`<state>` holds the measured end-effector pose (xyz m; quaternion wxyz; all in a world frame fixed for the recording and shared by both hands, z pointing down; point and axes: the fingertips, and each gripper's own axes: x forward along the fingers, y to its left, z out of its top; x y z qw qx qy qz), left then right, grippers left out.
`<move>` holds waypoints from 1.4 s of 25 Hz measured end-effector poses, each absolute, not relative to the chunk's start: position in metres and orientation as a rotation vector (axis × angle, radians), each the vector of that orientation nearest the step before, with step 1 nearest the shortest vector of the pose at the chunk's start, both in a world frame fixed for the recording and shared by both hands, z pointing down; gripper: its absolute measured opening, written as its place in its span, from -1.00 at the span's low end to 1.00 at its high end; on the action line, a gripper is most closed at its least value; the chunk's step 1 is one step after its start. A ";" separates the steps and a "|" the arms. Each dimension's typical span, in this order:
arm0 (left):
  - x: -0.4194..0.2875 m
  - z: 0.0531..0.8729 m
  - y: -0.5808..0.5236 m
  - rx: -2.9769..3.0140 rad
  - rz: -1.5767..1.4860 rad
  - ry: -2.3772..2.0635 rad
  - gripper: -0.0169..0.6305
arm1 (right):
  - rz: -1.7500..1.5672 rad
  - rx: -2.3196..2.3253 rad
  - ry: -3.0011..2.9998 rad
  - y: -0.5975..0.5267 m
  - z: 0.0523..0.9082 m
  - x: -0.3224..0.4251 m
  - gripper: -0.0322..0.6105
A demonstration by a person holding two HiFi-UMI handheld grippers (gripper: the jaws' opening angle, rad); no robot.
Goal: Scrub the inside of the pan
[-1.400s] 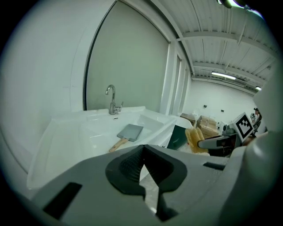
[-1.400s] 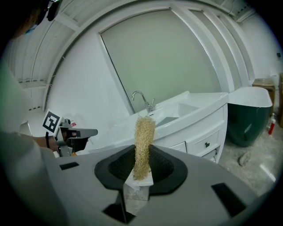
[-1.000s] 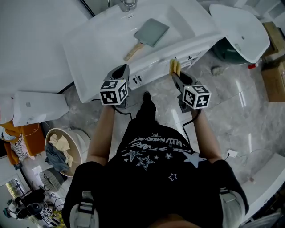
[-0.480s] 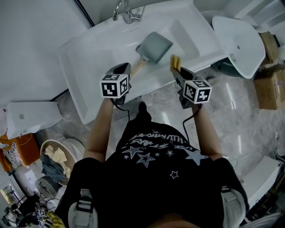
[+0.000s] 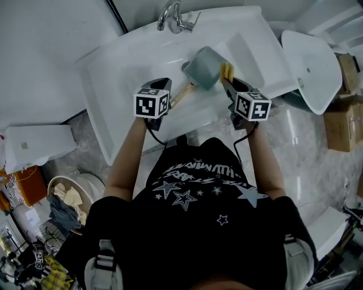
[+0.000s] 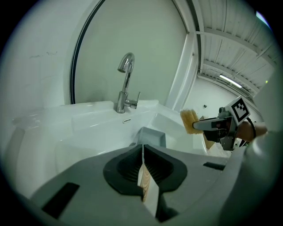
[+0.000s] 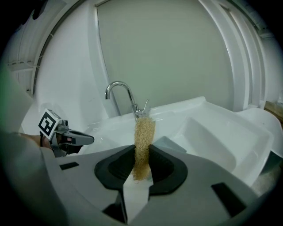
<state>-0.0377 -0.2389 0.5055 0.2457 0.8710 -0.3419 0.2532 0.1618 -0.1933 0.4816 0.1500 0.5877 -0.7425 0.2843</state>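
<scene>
Bathroom-type space, marble floor, white sink point(image 5: 113, 73) with chrome faucet point(image 5: 173, 14) at the back. Both grippers are working over the basin.

Left side: the left gripper point(image 5: 168, 97) is clamping the wooden handle point(image 5: 180, 95) of the grey square pan point(image 5: 203, 68). In the left gripper view the jaws are closing fully on the handle point(image 6: 146, 185), with wood showing in the slit between the pads. Grip is at the handle's near end, so the pan body point(image 6: 150, 137) is sitting out beyond the jaw tips, over the bowl and in front of the faucet point(image 6: 126, 84). Likely reason: it's acting as the fixture, keeping the pan steady and tilted above the basin so runoff goes into the sink. Can't tell if the pan is touching the basin.

Right side: the right gripper point(image 5: 227, 84) is pinching a yellow scrub sponge point(image 5: 227, 71). In its own view the jaws are pressing on the sponge's lower part point(image 7: 143, 141), leaving most of it sticking out past the tips as working surface. The pan point(image 7: 170, 143) is lying just beyond and slightly right of those jaws. The sponge is right beside the pan's rim in the head view; contact not confirmed. Judgement: scrubbing is not under way yet, and the sponge needs to go inside the pan.
</scene>
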 end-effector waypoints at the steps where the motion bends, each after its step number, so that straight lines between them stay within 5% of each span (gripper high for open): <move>1: -0.036 0.509 -0.240 2.370 0.696 -0.923 -0.92 | 0.814 1.681 -2.127 -0.198 0.484 0.164 -0.62; 5: -0.027 0.528 -0.237 2.321 0.734 -0.867 -0.91 | 0.814 1.620 -2.114 -0.221 0.498 0.173 -0.62; 9: -0.019 0.562 -0.227 2.211 0.808 -0.805 -0.56 | 0.810 1.508 -2.103 -0.247 0.517 0.183 -0.62; 17: -0.011 0.622 -0.220 2.039 0.956 -0.810 -0.31 | 0.773 1.303 -2.046 -0.289 0.562 0.198 -0.62; 35: -0.007 0.660 -0.214 1.946 1.193 -0.925 -0.37 | 0.693 1.128 -1.752 -0.337 0.649 0.216 -0.62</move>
